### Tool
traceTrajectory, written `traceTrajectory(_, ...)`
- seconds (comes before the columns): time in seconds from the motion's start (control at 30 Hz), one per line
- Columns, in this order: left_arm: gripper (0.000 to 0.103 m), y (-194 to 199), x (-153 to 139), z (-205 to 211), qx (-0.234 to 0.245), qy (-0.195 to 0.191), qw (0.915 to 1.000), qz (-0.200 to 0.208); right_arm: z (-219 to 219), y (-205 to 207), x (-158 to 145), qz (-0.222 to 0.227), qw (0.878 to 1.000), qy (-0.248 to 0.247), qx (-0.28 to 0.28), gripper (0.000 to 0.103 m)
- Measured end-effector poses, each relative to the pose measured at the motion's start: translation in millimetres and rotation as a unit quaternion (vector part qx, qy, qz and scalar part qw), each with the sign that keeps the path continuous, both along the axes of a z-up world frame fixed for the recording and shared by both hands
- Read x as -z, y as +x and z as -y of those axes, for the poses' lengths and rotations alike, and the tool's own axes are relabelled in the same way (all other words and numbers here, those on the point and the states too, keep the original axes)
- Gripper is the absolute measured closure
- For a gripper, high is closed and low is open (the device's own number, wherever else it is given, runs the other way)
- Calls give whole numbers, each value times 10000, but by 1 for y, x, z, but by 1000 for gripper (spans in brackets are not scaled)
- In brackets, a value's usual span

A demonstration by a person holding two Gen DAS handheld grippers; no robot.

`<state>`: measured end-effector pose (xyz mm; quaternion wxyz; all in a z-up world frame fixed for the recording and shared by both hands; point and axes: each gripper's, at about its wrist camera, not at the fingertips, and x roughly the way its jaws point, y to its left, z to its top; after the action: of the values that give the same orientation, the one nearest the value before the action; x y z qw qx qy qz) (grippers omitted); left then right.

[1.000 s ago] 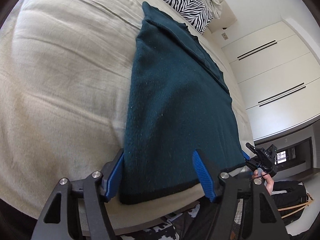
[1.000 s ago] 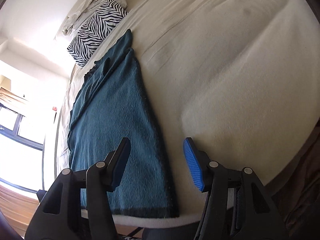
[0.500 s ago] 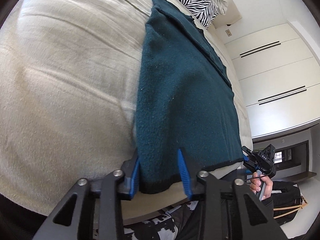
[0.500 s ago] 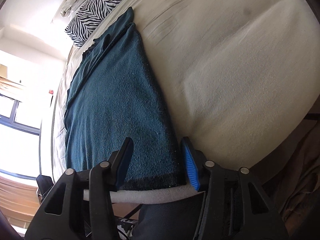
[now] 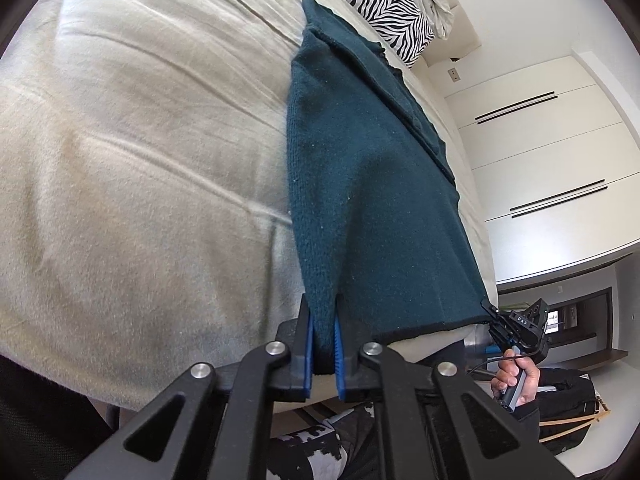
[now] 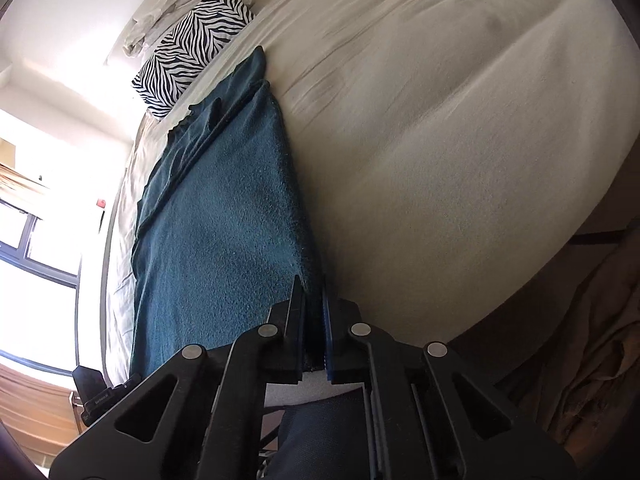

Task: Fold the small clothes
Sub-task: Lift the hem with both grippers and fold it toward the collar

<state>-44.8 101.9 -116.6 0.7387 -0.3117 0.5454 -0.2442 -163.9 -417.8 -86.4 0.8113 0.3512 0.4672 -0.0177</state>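
Observation:
A dark teal knit sweater (image 5: 368, 184) (image 6: 224, 220) lies lengthwise on the beige bed (image 5: 140, 160) (image 6: 460, 140), its black-edged hem at the near edge. My left gripper (image 5: 322, 312) is closing its jaws on the hem's left corner, the blue pads pinching a raised ridge of fabric. My right gripper (image 6: 312, 284) is closing on the hem's right corner in the same way, and the cloth there is bunched between the pads. In the left wrist view the right gripper (image 5: 516, 328) shows at that far corner, held by a hand (image 5: 516, 376).
A zebra-print pillow (image 5: 380, 4) (image 6: 192, 44) and crumpled white bedding (image 6: 168, 12) lie beyond the sweater's far end. White wardrobe doors (image 5: 560, 160) stand on the right side, a bright window (image 6: 32, 240) on the other. Brown cloth (image 6: 592, 340) hangs off the bed's corner.
Both grippers went from wide open around the hem corners to pinched tight on them. The fabric at each corner now rises into a ridge between the pads.

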Motion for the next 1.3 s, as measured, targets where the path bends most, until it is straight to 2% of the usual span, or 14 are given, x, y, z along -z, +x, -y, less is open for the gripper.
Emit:
traceTrajectory(0.17, 94, -2, 4, -3, -121, -127, 9998, -86, -2, 1, 9, -136, 9999, 62, -15, 98)
traceTrajectory(0.3, 95, -1, -2, -4, -178, -238, 9996, -8, -2, 2, 7, 15, 9998, 200, -27, 98)
traceTrajectory(0.5, 95, -1, -6, -7, -251, -151, 9995, 88, 4, 2, -6, 295, 9986, 417, 100, 98)
traceTrajectory(0.87, 95, -2, -11, -23, -444, -269, 9986, 87, -1, 5, -6, 327, 9985, 407, 181, 98)
traceTrajectory(1.3, 95, -1, -21, -22, -417, -299, 9986, 148, -8, 7, -12, 389, 9984, 391, 138, 98)
